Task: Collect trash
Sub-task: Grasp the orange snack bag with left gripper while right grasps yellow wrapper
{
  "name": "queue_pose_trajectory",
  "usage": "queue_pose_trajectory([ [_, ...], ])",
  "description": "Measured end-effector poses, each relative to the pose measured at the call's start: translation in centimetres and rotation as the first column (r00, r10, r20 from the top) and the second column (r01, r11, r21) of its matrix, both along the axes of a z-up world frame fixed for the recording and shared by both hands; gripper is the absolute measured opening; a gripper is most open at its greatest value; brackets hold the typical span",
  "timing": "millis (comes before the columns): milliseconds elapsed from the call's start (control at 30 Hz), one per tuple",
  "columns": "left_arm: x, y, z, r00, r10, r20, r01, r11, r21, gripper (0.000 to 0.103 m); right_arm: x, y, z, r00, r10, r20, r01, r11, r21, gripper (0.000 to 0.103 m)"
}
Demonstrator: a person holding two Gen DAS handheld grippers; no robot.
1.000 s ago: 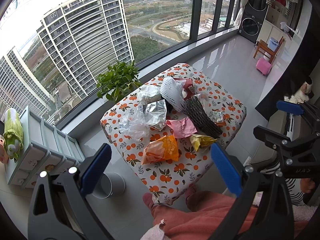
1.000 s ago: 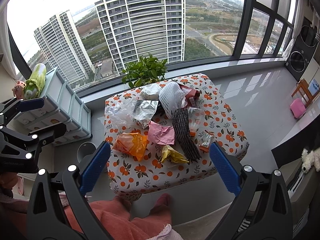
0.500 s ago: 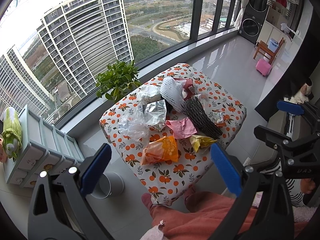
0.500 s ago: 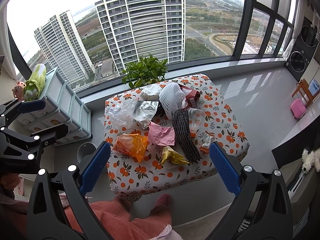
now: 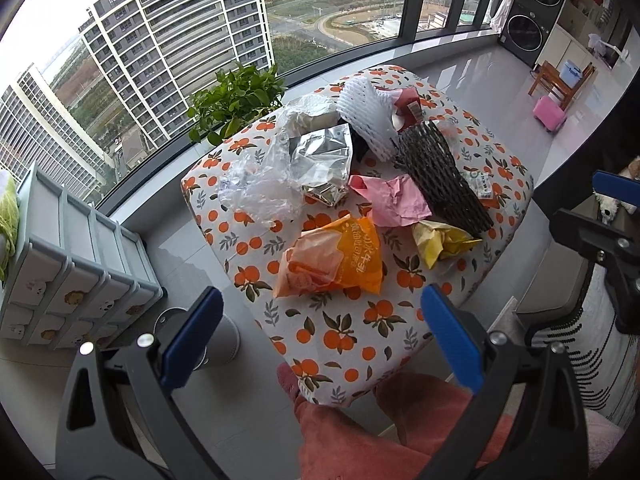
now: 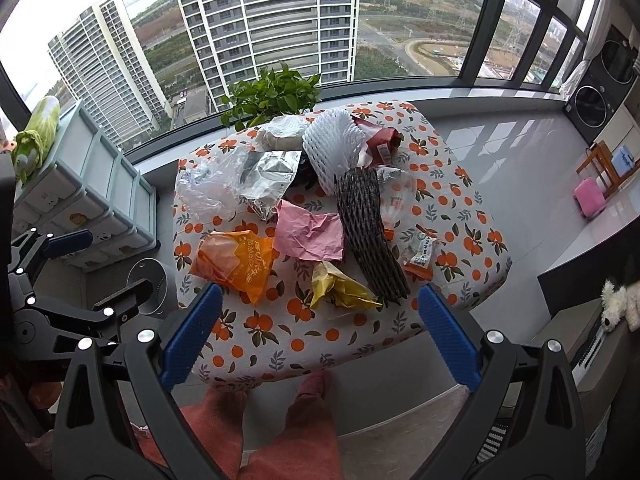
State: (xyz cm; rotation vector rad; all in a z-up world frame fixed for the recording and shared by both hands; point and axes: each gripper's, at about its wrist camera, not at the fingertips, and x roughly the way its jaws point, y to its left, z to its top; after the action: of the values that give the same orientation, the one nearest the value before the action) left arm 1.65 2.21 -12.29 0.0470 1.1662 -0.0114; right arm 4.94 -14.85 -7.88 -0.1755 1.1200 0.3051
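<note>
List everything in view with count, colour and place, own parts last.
Orange-print covered table: one, centre.
Orange plastic bag: one, table's near left.
Crumpled yellow wrapper: one, near edge.
Crumpled pink paper: one, centre.
Black foam net sleeve: one, right of the paper.
White foam net sleeve: one, far side.
Silver foil bag: one, left of centre.
Clear plastic film: one, far left.
Green potted plant: one, windowsill.
Pale blue drawer unit: one, floor, left.
Left gripper: blue pads, open, above the table.
Right gripper: blue pads, open, above the table.
</note>
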Motion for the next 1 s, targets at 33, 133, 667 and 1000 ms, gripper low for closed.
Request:
queue_pose_trajectory([
  [33,0.3,0.4,-0.9,1.0,0.004,0.003,-0.004,1.0,-0.002,0.099,0.3,0.2,-1.2,1.0,0.001,-0.01,-0.001,1.0,-0.004,0.095],
  [133,1.5,1.1,-4.1,1.0,0.003,0.011,-0.003,1.0,0.013,0.099,1.0,0.8,-5.0,0.999,0.021,-0.024,-0.022,0.999,-0.026,0.093],
  [667,7.2,2.3,-17.2,0.968,-0.248,0.025,0.244,0.963,0.113,0.097,4.5,2.4,-20.7,0.991,-0.106,-0.078,0.095,0.987,-0.129,0.091],
  [1000,7.2,0.2,-19.0,0.925,-0.38,0.006,0.378,0.922,0.085,0.02,5.6,3.1,-22.9,0.991,-0.112,-0.071,0.094,0.971,-0.222,0.043],
])
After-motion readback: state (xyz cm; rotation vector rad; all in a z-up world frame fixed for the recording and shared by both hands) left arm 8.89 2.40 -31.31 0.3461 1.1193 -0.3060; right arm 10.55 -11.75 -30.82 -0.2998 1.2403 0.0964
